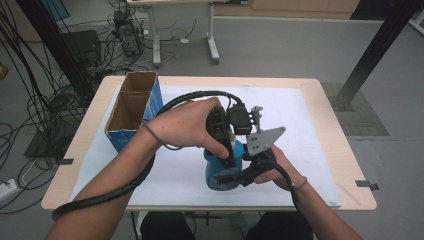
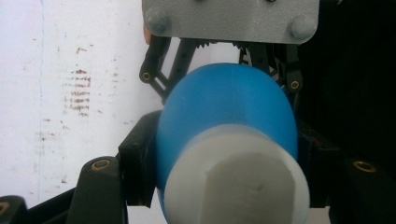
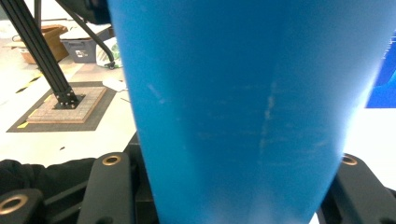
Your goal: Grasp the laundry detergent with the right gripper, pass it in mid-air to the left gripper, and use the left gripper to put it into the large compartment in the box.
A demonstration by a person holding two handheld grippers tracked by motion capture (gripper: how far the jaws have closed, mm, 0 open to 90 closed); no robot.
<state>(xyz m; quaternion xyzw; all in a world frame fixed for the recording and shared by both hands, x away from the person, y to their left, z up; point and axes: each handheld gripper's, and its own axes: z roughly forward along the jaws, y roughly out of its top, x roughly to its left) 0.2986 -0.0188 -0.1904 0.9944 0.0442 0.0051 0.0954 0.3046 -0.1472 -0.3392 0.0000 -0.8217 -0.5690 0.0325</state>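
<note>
Forearms at bottom edge of high view; white mat [image 1: 300, 125] on wooden table [image 1: 330, 100], open cardboard box [image 1: 131, 107] at left, grey floor with cables beyond. Blue bottle [image 1: 223, 167] lying near front edge, held between both hands.

Left gripper view: white cap [image 2: 238, 182] nearest, blue body behind; left gripper [image 2: 224, 158] clamped on bottle at the neck.

Right gripper view: scuffed blue wall close up; right gripper [image 3: 233, 186] clamped on bottle body.
</note>
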